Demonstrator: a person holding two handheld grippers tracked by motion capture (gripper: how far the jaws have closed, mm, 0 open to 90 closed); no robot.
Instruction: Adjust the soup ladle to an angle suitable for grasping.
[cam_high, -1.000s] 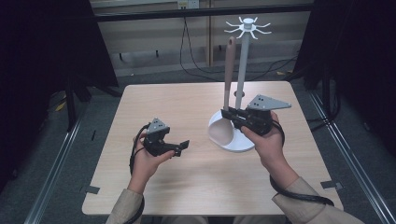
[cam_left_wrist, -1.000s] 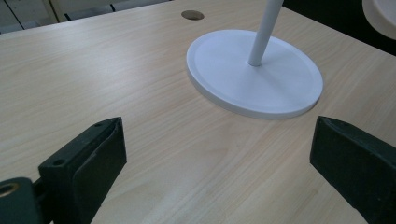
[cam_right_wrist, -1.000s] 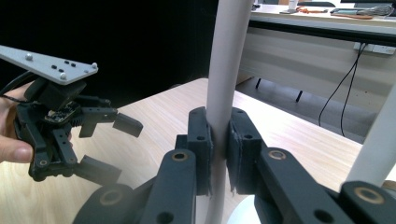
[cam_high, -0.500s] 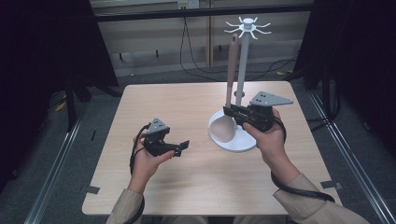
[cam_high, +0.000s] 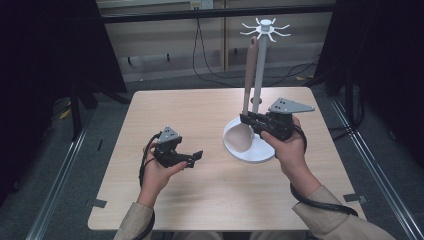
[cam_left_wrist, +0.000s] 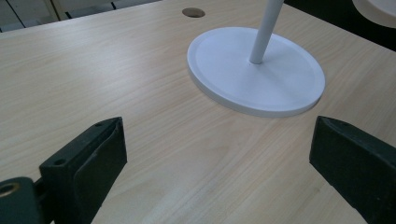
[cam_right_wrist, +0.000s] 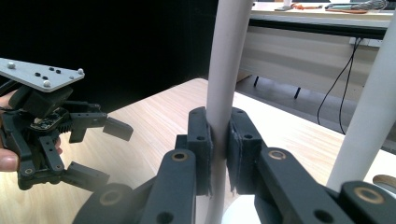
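Upright at the right of a pale wooden table (cam_high: 210, 200), a long beige spoon with a rounded bowl and slim handle (cam_high: 247, 85) stands clamped in the right gripper (cam_high: 246, 119), its bowl low over the round white base of a utensil stand (cam_high: 250, 152). Seen along the right gripper's own jaws, the two black pads press flat against either side of the spoon's handle (cam_right_wrist: 229, 70), shut tight on it with no gap showing. The stand's thin white pole (cam_high: 260, 75) rises just beside the handle, to its right in the high view, and ends far up in a crown of small white hooks (cam_high: 266, 27). The spoon's tip reaches close to those hooks; whether it touches one cannot be told. The person's right hand (cam_high: 287, 150) grips the gripper's body from the near side, a grey three-cornered plate (cam_high: 291, 105) on top and a black cable looping by the beige sleeve (cam_high: 330, 220).

Well apart to the left, the left gripper (cam_high: 192, 159) hangs just above the bare tabletop in the person's left hand (cam_high: 157, 172). Its jaws stand wide open with nothing between them, and they point right towards the stand's white disc (cam_left_wrist: 256, 70), which lies near but clear of them on the wood grain.
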